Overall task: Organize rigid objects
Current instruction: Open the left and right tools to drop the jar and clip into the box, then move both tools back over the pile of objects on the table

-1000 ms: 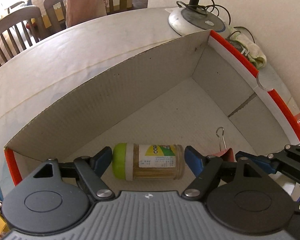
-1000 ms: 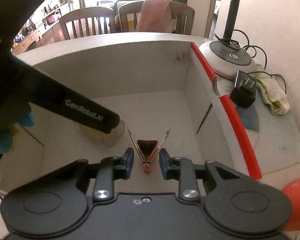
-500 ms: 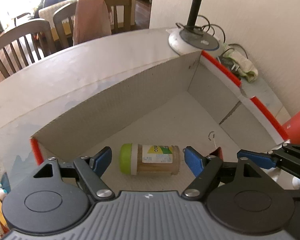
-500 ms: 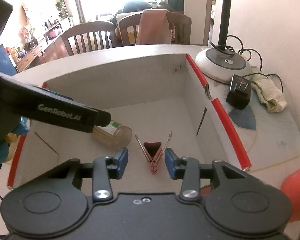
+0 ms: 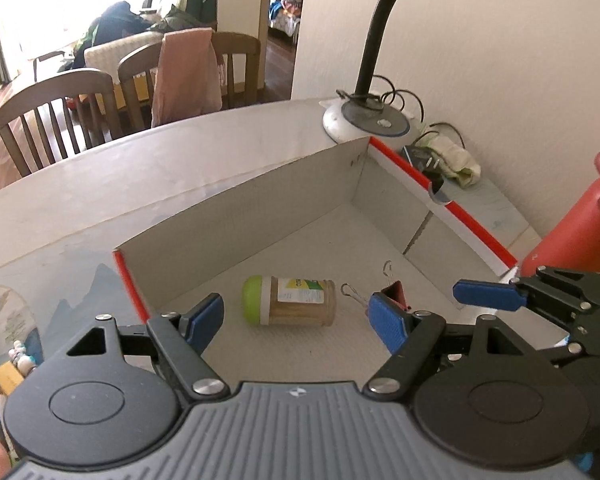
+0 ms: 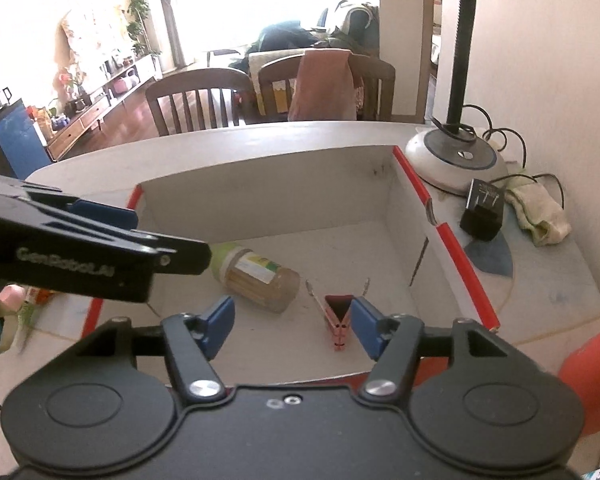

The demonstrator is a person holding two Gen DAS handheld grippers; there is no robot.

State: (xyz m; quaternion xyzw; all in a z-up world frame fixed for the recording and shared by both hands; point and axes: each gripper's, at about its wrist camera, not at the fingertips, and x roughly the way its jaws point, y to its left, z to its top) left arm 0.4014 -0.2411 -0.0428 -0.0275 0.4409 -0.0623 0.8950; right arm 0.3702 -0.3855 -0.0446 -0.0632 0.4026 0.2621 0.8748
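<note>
both tongs [image 5: 296, 318] [image 6: 290, 326] have lifted back, opened wider.

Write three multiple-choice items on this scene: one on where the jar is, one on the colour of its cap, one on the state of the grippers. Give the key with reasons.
1. Where does the toothpick jar lie?
A. inside the cardboard box
B. on the lamp base
C. on a chair

2. What colour is the jar's cap?
A. red
B. green
C. black

3. What state are the left gripper and right gripper in?
A. both shut on the jar
B. one holds the binder clip
C. both open, holding nothing

Key: 1 A, the jar rests on its side on the box floor beside the binder clip. 2 B, the cap is light green. 3 C, the fingers of each are spread with nothing between them.
</note>
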